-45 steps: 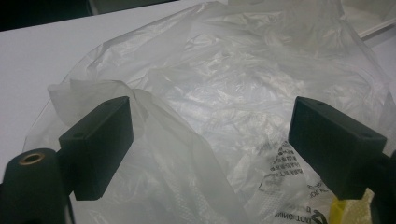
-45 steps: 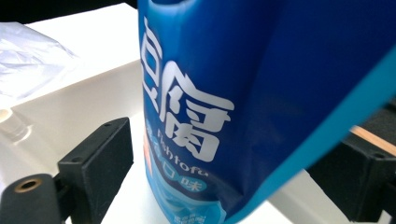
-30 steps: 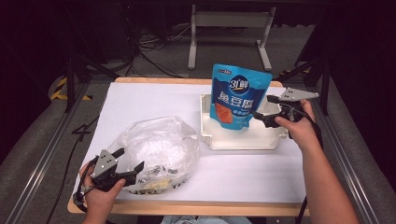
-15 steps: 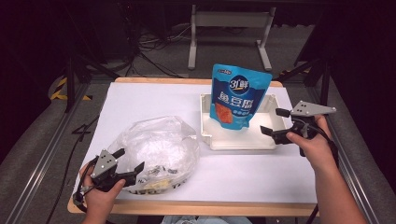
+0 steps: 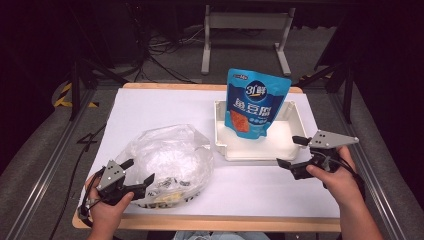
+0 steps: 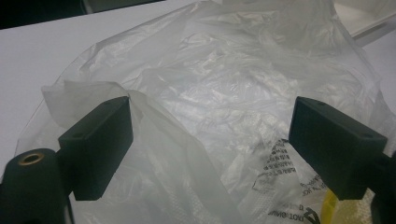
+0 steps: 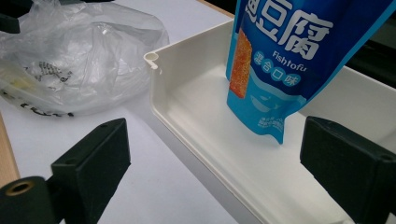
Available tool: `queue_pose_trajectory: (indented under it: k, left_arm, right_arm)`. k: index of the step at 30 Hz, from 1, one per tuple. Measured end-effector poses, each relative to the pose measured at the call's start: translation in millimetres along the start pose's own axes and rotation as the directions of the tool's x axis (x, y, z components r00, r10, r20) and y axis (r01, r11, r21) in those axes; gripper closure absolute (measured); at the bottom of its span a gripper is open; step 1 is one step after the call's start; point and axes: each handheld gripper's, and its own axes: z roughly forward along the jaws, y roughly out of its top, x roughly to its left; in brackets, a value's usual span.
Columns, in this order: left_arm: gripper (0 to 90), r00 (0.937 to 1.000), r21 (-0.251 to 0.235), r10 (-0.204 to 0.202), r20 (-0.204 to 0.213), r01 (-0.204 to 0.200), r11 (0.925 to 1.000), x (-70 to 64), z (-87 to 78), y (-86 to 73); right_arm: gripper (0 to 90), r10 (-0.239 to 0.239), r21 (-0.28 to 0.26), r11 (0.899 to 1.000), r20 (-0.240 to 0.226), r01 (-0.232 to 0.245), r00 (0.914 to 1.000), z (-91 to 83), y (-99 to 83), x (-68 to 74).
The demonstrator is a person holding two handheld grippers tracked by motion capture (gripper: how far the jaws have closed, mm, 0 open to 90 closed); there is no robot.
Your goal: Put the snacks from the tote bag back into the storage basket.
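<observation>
Jaws of my left hand-held gripper (image 5: 136, 171) spread at plastic bag (image 5: 170, 155); right hand-held gripper (image 5: 292, 151) spread, beside tray (image 5: 220, 132) holding upright blue pouch (image 5: 255, 110).

Overhead light is brightening the white table (image 5: 165, 107) while the surrounding room is sitting in near darkness. Glare is shining off the crumpled plastic bag (image 6: 219, 93). Close jaws are looking soft, slightly blurred.
</observation>
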Motion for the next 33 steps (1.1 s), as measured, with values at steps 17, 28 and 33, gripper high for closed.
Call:
queue_pose_trajectory:
  k: [17,28,33]
  left_arm:
    - [14.3,0.9991,0.008,0.022,0.035,-0.022,0.9997,-3.0,-0.9,1.2]
    - [13.8,0.9964,0.005,0.043,0.073,-0.044,0.999,-4.3,-2.8,1.2]
    - [13.4,0.9964,0.015,0.046,0.071,-0.047,0.9988,-4.3,-3.2,0.1]
  right_arm:
    - [8.5,-0.001,-0.013,1.0,-0.024,0.0,0.9997,6.8,-24.0,22.7]
    - [4.8,0.008,0.041,0.999,-0.044,-0.006,0.999,27.1,-44.1,32.3]
    - [4.8,0.005,0.126,0.992,-0.052,0.002,0.9987,36.0,-49.0,34.4]
